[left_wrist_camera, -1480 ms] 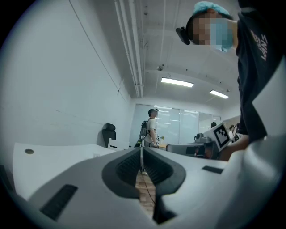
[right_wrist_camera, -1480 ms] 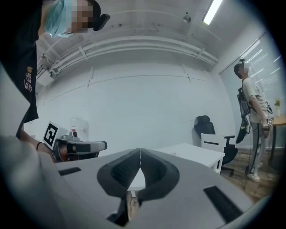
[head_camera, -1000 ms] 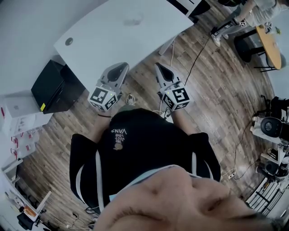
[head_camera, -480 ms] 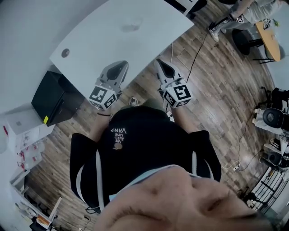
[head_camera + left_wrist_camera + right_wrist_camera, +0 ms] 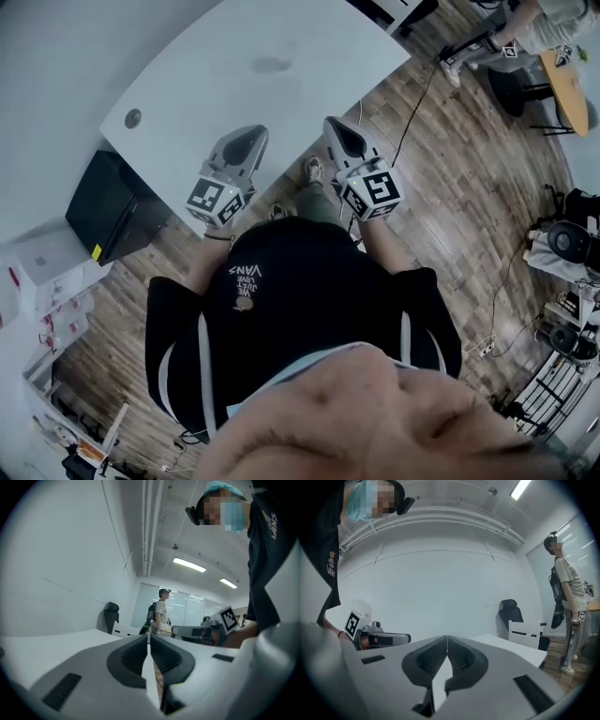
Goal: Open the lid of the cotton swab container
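Note:
No cotton swab container can be made out in any view. A faint grey spot (image 5: 272,64) lies on the white table (image 5: 216,84), too dim to identify. My left gripper (image 5: 246,141) is held up in front of the person's chest, over the table's near edge, shut and empty. My right gripper (image 5: 339,136) is beside it over the wooden floor, also shut with nothing in it. In the left gripper view the jaws (image 5: 149,641) meet on a thin line, and the right gripper (image 5: 206,631) shows beyond. The right gripper view has its jaws (image 5: 447,644) pressed together.
A black cabinet (image 5: 108,206) stands under the table's left end. A cable (image 5: 412,108) runs across the wooden floor. Another person (image 5: 565,597) stands at the right near a round wooden table (image 5: 562,84). A black office chair (image 5: 511,613) and a white chair (image 5: 527,634) stand by the far wall.
The table has come closer in the head view and a shoe now shows between the two grippers. Both grippers keep their pose and stay shut.

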A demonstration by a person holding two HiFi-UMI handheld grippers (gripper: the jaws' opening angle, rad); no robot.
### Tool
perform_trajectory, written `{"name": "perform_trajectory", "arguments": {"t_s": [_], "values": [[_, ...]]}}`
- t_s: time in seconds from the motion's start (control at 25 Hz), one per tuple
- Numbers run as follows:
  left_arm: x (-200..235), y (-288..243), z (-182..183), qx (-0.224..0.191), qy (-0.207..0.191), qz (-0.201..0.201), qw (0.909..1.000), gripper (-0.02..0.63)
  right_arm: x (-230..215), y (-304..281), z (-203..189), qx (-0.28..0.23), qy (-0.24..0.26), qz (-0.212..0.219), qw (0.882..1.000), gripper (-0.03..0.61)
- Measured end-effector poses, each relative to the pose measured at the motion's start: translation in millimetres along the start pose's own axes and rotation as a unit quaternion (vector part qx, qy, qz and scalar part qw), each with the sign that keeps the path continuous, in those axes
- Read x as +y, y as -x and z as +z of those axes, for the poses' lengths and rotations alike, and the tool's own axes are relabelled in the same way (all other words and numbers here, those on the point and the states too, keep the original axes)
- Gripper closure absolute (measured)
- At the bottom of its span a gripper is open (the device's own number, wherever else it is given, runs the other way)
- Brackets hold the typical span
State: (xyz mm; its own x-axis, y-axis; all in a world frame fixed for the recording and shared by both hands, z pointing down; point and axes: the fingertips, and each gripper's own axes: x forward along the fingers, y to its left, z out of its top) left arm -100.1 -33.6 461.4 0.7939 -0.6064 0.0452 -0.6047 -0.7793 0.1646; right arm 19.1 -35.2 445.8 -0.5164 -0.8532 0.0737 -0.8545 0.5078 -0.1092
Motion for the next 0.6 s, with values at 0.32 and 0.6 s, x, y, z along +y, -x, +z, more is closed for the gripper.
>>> {"name": "perform_trajectory", "arguments": {"t_s": [0.32,0.6], "values": [[42,-43,6,0.000,0.002,0.041,0.9992,0.586,-40,-49,8,0.013,0.004,0.035,0.999,0.566],[67,-83,7,0.000,0.008,0.078,0.9969,0.586,-80,-80,11,0.016,0.001,0.066,0.998,0.566]]}}
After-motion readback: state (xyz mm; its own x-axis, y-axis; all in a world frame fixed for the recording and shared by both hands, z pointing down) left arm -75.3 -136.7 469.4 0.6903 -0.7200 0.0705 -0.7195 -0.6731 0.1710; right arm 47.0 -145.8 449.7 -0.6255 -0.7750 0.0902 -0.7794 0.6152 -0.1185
